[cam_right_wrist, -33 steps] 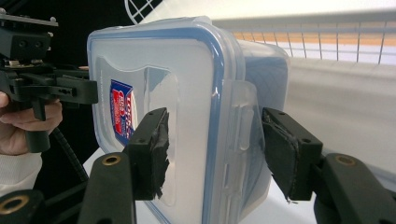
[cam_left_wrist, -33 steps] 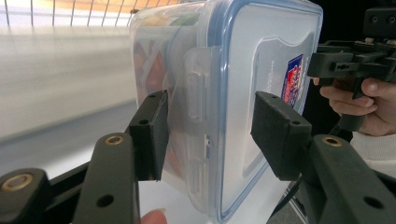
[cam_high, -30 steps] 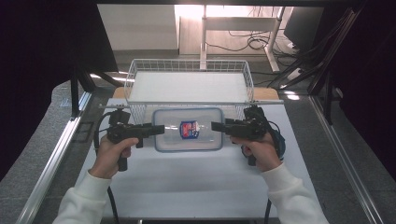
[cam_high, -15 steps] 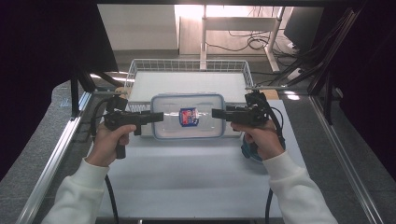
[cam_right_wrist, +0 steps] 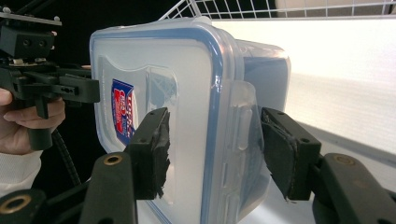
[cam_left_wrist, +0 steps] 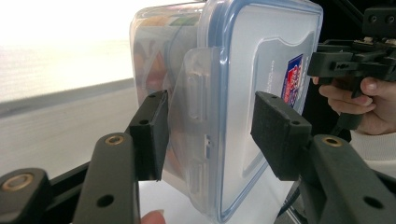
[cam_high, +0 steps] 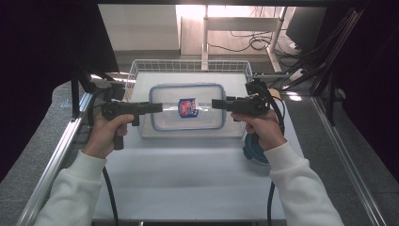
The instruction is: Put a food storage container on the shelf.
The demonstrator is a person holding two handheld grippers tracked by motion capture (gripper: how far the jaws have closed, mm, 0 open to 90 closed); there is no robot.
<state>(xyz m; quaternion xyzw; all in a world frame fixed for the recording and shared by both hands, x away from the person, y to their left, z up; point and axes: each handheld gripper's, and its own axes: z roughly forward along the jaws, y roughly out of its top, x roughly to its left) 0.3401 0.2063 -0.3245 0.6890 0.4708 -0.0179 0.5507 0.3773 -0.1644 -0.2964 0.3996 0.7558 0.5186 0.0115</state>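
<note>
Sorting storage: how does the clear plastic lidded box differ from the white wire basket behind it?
The clear plastic lidded box has solid see-through walls and a blue-rimmed lid; the white wire basket is open mesh, lidless. The box is held off the table between two tools; the basket rests on it. Both are rectangular.

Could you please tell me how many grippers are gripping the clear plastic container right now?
2. The left gripper clamps the container at its left end latch; the right gripper clamps its right end latch. The box hangs between them in front of the wire basket.
</note>
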